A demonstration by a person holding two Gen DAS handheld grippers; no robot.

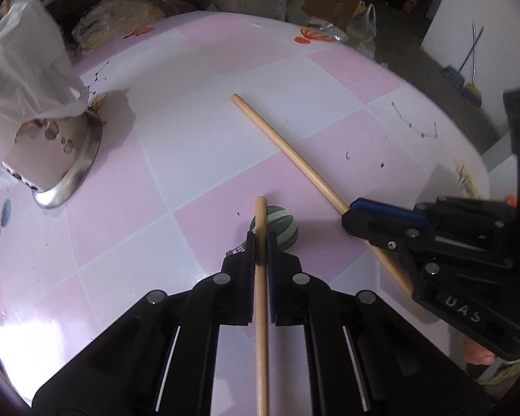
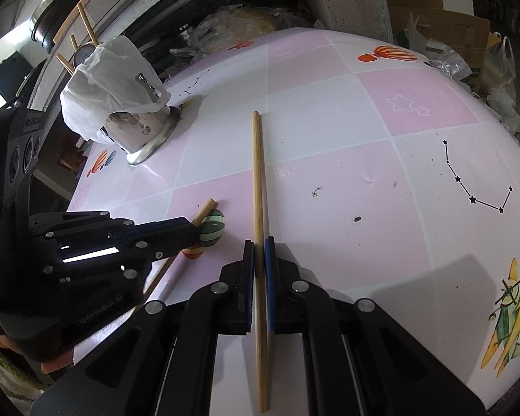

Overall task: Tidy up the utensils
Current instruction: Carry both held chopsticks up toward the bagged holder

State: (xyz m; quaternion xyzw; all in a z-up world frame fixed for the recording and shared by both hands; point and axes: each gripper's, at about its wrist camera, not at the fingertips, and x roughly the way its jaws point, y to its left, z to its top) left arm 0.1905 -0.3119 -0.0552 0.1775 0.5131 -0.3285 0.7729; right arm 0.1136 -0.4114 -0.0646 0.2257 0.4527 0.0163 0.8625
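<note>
The bench [image 2: 329, 159] has a pink and white checked cover with printed balloons, stars and a small aeroplane. Its middle is bare. The far edge meets plastic bags and cardboard boxes, and the right edge drops to the floor.

At the left side a perforated steel utensil holder [image 2: 145, 131] stands, with a white plastic bag [image 2: 111, 83] draped over its top.

Two pale wooden chopsticks are the task's things, both round and plain. The left tongs [image 1: 260, 242] are closed on the short-looking chopstick [image 1: 261, 312], whose tip reaches a little past the fingers, over a green striped balloon print [image 1: 280, 222]. The right tongs [image 2: 259, 253] are closed on the long chopstick [image 2: 257, 173], which lies out across the bench toward the middle.

The left wrist view shows the right tongs from the side, and a broom leaning on a wall beyond the bench. The right wrist view shows more chopsticks [image 2: 86, 27] sticking out from the bag on the holder, a dark pot [image 2: 59, 3] behind it, and a person's hand [image 2: 3, 341] under the left tool.
</note>
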